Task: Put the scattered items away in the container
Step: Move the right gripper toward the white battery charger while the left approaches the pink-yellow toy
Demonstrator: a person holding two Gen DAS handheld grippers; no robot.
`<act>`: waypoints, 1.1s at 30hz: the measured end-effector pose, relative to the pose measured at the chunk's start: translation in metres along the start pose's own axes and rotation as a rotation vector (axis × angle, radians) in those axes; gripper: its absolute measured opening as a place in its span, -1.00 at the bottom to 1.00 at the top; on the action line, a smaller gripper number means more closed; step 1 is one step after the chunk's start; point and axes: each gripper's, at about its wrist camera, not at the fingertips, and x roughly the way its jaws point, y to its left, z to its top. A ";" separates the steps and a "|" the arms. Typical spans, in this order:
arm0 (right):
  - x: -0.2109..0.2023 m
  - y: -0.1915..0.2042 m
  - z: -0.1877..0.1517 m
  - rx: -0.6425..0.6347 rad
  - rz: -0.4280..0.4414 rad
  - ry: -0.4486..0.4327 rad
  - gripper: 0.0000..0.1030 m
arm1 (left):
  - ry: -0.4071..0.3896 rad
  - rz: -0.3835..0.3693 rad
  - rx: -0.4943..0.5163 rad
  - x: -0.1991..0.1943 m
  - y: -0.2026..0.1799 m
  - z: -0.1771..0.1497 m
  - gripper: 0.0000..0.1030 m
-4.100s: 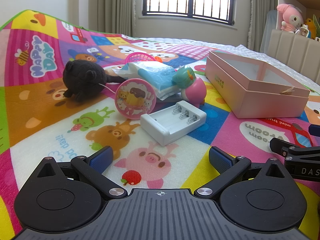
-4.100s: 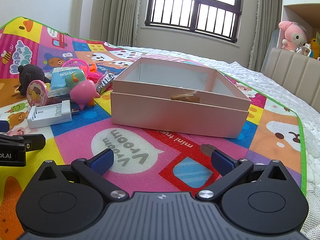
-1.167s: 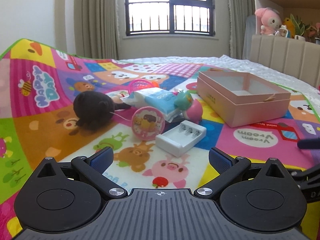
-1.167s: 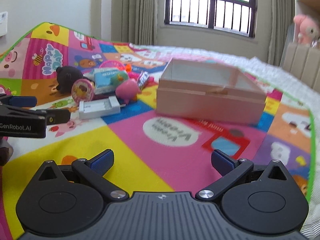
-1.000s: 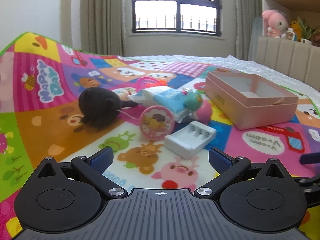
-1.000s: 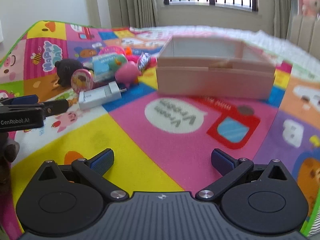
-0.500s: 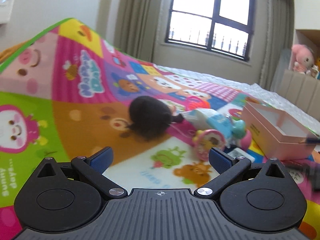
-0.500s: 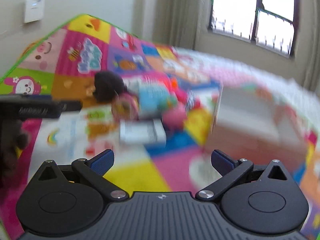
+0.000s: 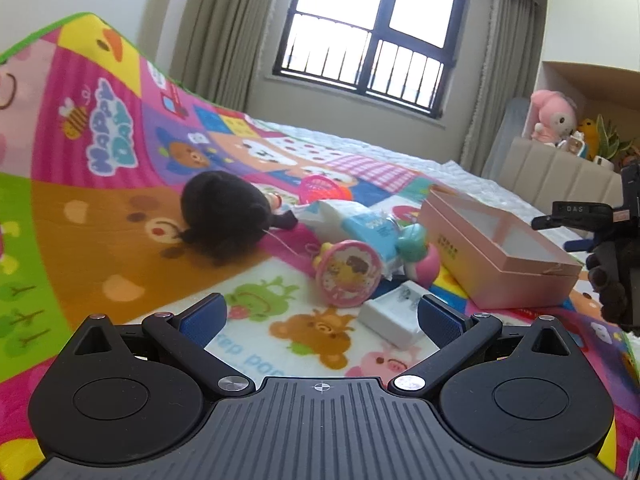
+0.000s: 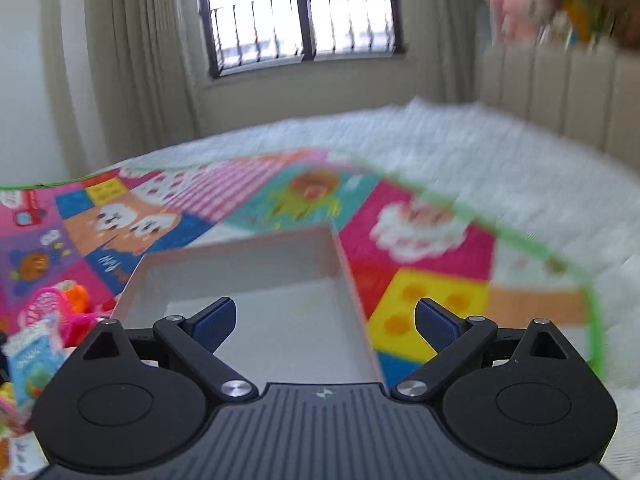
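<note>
1. Pink box [image 9: 500,256] sits open on the play mat [image 9: 100,216], nothing seen inside.
2. Toys lie in a pile just left of it: white charger [image 9: 394,316], round pink toy [image 9: 348,272], blue pack [image 9: 360,226], black plush [image 9: 224,212].
3. Right gripper [image 10: 325,322] is over the box, fingers wide but closing, w/ nothing between.
4. Left gripper [image 9: 322,320] has fingers spread, holding nothing, near the charger.

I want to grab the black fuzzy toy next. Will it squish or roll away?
The black plush looks soft and furry, so it will probably squash between the pads rather than slip. It seems light. Its rounded body lies slumped on the mat, so a push would more likely slide or flop it than roll it far.
</note>
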 end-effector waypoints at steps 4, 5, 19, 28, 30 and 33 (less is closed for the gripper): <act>0.003 0.029 -0.015 -0.014 0.137 0.007 1.00 | 0.007 0.004 0.007 0.004 -0.002 0.000 1.00; 0.001 0.038 -0.019 -0.045 0.186 0.008 1.00 | 0.010 0.004 0.008 0.004 -0.002 0.000 1.00; -0.087 0.178 -0.096 -0.491 0.392 -0.024 1.00 | 0.024 0.201 -0.046 -0.003 0.031 0.002 1.00; -0.018 0.230 -0.121 -0.526 0.439 0.190 0.94 | 0.011 0.183 -0.026 -0.012 0.043 0.007 1.00; -0.013 0.232 -0.121 -0.542 0.413 0.208 0.54 | 0.013 0.168 -0.017 -0.008 0.040 0.009 1.00; -0.026 0.222 -0.123 -0.525 0.408 0.209 0.55 | 0.018 0.154 0.035 0.002 0.033 0.013 1.00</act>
